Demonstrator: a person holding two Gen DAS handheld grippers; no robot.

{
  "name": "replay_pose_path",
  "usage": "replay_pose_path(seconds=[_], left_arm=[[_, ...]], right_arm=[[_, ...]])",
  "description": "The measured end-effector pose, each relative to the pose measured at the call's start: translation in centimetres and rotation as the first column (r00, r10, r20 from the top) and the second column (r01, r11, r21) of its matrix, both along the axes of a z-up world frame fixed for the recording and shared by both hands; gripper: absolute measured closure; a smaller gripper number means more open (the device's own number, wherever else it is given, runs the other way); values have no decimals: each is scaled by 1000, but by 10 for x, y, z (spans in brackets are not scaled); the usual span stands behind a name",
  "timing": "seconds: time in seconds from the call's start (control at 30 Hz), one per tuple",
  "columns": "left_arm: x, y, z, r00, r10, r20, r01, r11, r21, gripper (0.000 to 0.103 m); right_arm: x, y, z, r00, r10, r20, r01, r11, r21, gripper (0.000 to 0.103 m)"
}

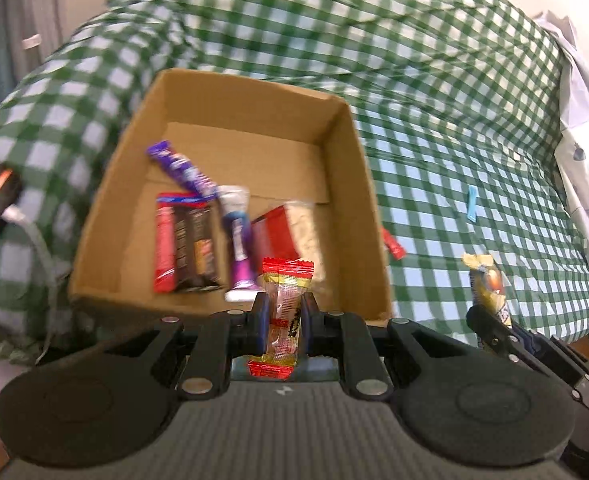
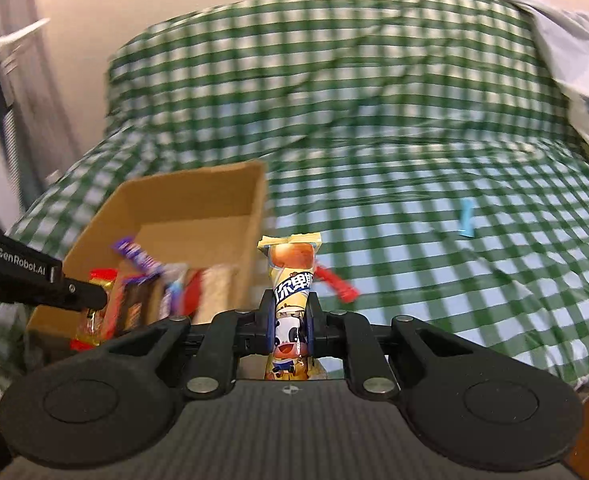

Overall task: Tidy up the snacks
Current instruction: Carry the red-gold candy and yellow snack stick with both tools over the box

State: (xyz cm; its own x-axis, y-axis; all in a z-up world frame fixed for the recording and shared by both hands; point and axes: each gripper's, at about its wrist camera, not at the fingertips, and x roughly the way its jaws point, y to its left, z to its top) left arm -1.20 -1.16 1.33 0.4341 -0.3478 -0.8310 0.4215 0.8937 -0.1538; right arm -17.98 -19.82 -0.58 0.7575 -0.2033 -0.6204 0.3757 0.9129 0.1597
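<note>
A green checked cloth [image 1: 434, 92] covers the bed in front of me, with the cardboard box [image 1: 358, 184] sitting on it, already holding several wrapped bars. A red stick [image 2: 340, 286] lies on the cloth just beside the box and a blue one [image 2: 466, 218] well apart to the right.

Both views are smeared, so the risk I see is letting go while off target: the right snack could land on the cloth outside the box wall, or clip the rim. My two grippers are also close together near the box edge and could knock each other.

My left gripper [image 1: 285, 312] is clamped on a red-ended candy [image 1: 286, 300] over the box's near edge. My right gripper [image 2: 290, 320] is pinched tight on a yellow cow-print snack [image 2: 292, 288], beside the box's right wall.
</note>
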Motion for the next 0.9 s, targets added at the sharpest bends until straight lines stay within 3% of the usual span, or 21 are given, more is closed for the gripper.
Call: replay_pose_path(seconds=[0.37,0.9], left_arm=[[-23,76,5,997,70,27,-68,995,-67,85],[-24,94,1,995,103,7,-102,988,-114,85]], right_arm=[[3,75,-2,985,145,-98,-149,988,-39,88],[5,96,2,976,168,-137,-182,978,-97,88]])
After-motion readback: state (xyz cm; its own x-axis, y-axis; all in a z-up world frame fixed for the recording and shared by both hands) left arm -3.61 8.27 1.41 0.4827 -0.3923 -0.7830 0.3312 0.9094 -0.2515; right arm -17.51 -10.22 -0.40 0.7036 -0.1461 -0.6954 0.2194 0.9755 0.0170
